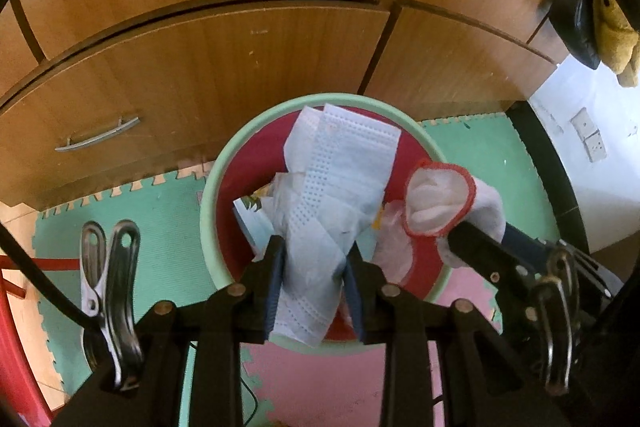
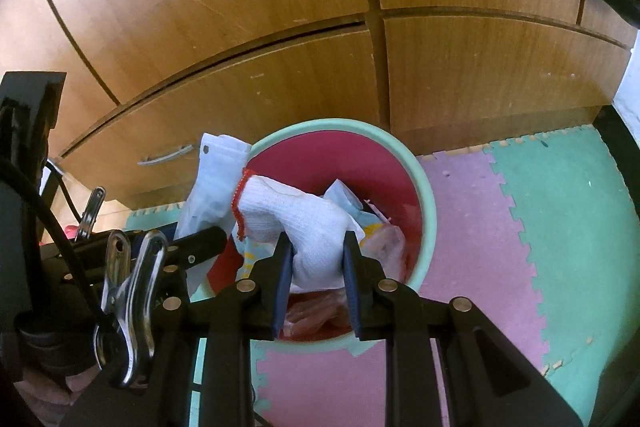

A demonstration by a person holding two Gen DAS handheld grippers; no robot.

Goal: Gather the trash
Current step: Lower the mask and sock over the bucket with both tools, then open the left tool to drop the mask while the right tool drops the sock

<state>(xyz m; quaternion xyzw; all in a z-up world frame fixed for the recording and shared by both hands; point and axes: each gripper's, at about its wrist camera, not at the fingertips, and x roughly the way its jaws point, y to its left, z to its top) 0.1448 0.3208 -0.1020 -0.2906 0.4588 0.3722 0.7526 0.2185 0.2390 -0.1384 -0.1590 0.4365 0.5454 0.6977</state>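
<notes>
A round bin with a mint-green rim [image 1: 208, 195] and red inside stands on the floor mats, with wrappers and pink plastic [image 2: 384, 243] in it. My left gripper [image 1: 314, 251] hangs over the bin, shut on a pale blue face mask [image 1: 344, 163] that sticks up between its blue pads. My right gripper [image 2: 318, 247] is just to the right, over the same bin [image 2: 428, 211], shut on a white knit glove with a red cuff [image 2: 304, 215]. The glove [image 1: 436, 199] and the right gripper [image 1: 472, 231] also show in the left wrist view; the mask [image 2: 216, 171] shows in the right wrist view.
A wooden cabinet with a metal drawer handle [image 1: 98, 135] rises right behind the bin. Green and pink foam puzzle mats [image 2: 560, 227] cover the floor. A black post [image 1: 548, 163] stands at the right by a white wall. Something red [image 1: 16, 307] is at the far left.
</notes>
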